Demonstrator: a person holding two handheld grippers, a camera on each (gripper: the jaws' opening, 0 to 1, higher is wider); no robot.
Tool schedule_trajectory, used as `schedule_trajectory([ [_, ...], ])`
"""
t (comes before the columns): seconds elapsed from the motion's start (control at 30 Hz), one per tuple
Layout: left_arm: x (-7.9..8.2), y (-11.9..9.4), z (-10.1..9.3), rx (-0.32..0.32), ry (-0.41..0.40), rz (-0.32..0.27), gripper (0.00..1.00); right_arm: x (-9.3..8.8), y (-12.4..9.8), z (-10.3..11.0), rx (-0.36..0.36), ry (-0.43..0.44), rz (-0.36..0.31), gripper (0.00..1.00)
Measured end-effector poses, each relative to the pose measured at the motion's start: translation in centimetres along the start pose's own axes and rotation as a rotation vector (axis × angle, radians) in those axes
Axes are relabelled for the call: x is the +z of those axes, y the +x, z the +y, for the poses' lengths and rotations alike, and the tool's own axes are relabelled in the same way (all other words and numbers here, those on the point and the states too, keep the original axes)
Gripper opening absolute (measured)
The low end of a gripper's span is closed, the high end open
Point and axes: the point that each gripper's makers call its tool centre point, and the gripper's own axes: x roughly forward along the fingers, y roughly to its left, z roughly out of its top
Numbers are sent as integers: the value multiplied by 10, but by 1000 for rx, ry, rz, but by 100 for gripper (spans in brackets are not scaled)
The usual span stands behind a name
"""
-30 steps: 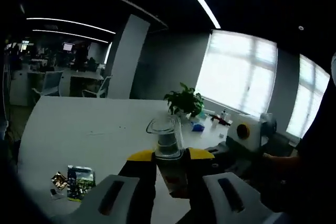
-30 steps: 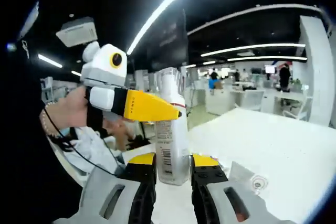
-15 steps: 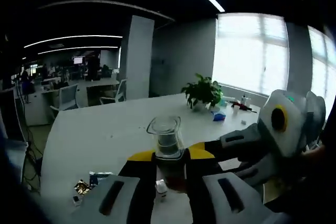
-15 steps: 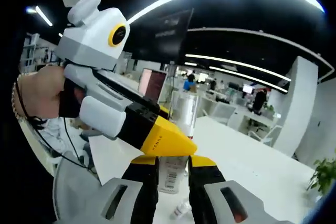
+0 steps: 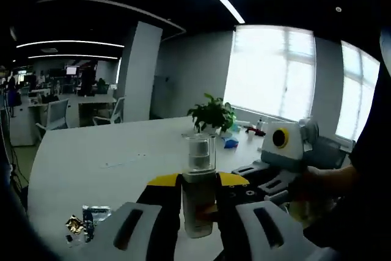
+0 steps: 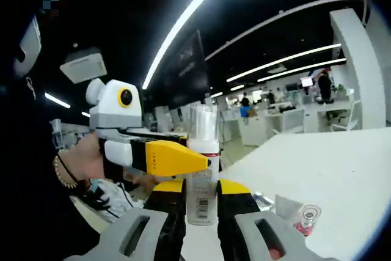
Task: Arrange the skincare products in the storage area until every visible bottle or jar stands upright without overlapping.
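A pale bottle with a clear cap (image 5: 198,178) stands upright between my left gripper's (image 5: 198,183) yellow-tipped jaws, above the white table (image 5: 104,151). In the right gripper view the same bottle (image 6: 202,151) sits between my right gripper's (image 6: 201,186) jaws, label facing me. Both grippers are shut on it. My left gripper (image 6: 194,160) enters that view from the left, its yellow jaw against the bottle's side. My right gripper (image 5: 245,175) comes into the left gripper view from the right, held by a hand.
Foil sachets (image 5: 82,221) lie on the table near its front left edge. A potted plant (image 5: 211,115) and small items (image 5: 230,143) stand at the far side. A small red-marked bottle (image 6: 303,217) and a clear cap (image 6: 286,206) rest on the table (image 6: 330,169) at lower right.
Both views have swung with the hands. The bottle, which leaned its cap toward the left camera, now stands straight between the jaws. Both grippers have kept their hold.
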Motion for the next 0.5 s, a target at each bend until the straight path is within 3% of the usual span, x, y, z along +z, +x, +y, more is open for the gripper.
schedule_trajectory([
  [0.1,0,-6,-4,-66,-19,-15,19,4,-6,8,78,11,-20,9],
  [0.17,-1,-9,-5,-76,0,-17,20,5,-9,13,129,5,-23,9],
  [0.2,-1,-11,-10,-109,-5,-19,19,6,-10,12,132,3,-26,9],
  [0.27,1,-16,-16,-188,-69,-30,18,9,-14,22,217,13,-37,9],
  [0.3,2,-18,-16,-209,-85,-40,19,12,-13,24,216,1,-54,9],
  [0.37,7,-22,-27,-261,-107,-62,19,17,-16,34,283,14,-68,9],
  [0.5,15,-32,-35,-347,-71,-65,18,23,-19,40,343,12,-67,9],
])
